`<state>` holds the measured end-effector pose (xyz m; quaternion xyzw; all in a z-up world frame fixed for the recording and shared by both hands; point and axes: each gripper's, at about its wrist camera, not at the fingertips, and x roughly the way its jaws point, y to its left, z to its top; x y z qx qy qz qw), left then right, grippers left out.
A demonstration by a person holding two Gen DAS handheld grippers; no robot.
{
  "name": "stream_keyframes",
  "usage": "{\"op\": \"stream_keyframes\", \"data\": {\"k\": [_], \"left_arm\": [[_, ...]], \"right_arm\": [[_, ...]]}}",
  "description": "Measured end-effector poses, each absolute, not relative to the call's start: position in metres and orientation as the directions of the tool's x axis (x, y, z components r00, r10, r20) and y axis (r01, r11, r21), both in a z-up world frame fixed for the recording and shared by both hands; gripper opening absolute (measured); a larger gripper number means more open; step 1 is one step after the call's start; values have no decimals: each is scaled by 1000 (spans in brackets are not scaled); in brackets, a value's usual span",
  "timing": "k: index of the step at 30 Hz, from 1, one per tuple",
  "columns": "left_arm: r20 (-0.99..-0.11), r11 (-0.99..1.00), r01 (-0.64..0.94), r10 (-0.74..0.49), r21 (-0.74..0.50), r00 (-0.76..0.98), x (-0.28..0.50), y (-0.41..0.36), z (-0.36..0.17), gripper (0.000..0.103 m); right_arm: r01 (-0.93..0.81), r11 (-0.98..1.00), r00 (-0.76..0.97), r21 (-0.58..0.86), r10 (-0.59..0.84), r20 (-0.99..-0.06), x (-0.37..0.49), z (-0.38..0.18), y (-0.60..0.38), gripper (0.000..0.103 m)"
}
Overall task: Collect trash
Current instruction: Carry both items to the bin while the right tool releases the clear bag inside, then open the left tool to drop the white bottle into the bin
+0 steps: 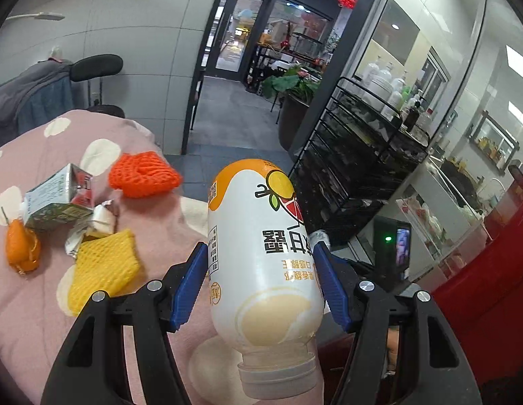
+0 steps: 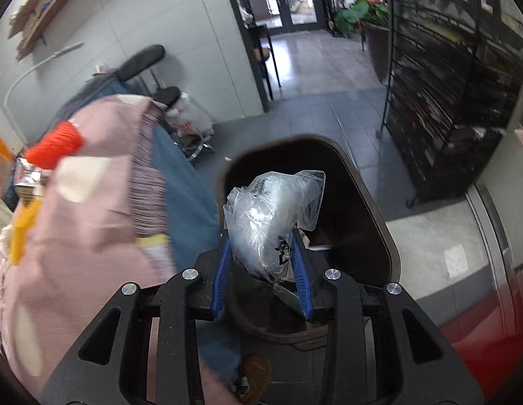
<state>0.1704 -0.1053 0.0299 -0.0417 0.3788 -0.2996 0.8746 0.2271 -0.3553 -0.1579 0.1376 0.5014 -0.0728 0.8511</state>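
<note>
Between my left gripper's (image 1: 261, 276) blue pads sits a white and orange bottle (image 1: 265, 256), neck toward me and base pointing away. Both pads press its sides, so the jaws stand fairly wide and clamped on it. Its cap end is cut off partly by the lower edge of the view. To the left, on the pink spotted quilt (image 1: 35, 303), lie more scraps: a crushed carton (image 1: 59, 199), an orange net (image 1: 143, 175), a yellow net (image 1: 104, 266), orange peel (image 1: 20, 246) and a crumpled wrapper (image 1: 99, 221) whose shape I cannot make out well.

My right gripper (image 2: 263, 256) has its jaws narrower, pinched on a crumpled clear plastic bag (image 2: 271, 216). It hangs above the dark open bin (image 2: 369, 209), just beside the quilt's edge. The bag covers part of the bin's inside, and what lies at the bottom is too dark to tell. This view is blurred on the left, so the quilt and the scraps on it smear together. A brown shoe (image 2: 256, 376) shows near the bottom, half hidden behind the gripper frame.
</note>
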Motion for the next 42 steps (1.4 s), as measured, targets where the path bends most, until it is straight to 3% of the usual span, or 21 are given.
{"op": "stream_keyframes", "data": {"k": [11, 13, 14, 15, 29, 42], "left_arm": [[-694, 783, 548, -570, -296, 439, 180, -158, 3, 63], [-703, 781, 552, -567, -293, 429, 180, -162, -1, 63], [-707, 780, 554, -564, -289, 426, 181, -165, -4, 63], [-711, 781, 556, -562, -286, 423, 181, -168, -5, 63], [-780, 778, 555, -531, -294, 332, 207, -218, -36, 63], [-886, 818, 513, -413, -258, 211, 235, -268, -89, 63]], "right_arm": [[326, 935, 326, 136, 24, -945, 245, -252, -380, 36], [344, 931, 312, 121, 8, -950, 243, -259, -381, 50], [360, 925, 317, 122, 2, -948, 240, -259, -383, 65], [368, 920, 332, 131, 2, -943, 237, -257, -386, 73], [451, 883, 414, 129, -79, -907, 186, -209, -410, 76], [547, 831, 394, 100, -150, -907, 140, -198, -441, 76]]}}
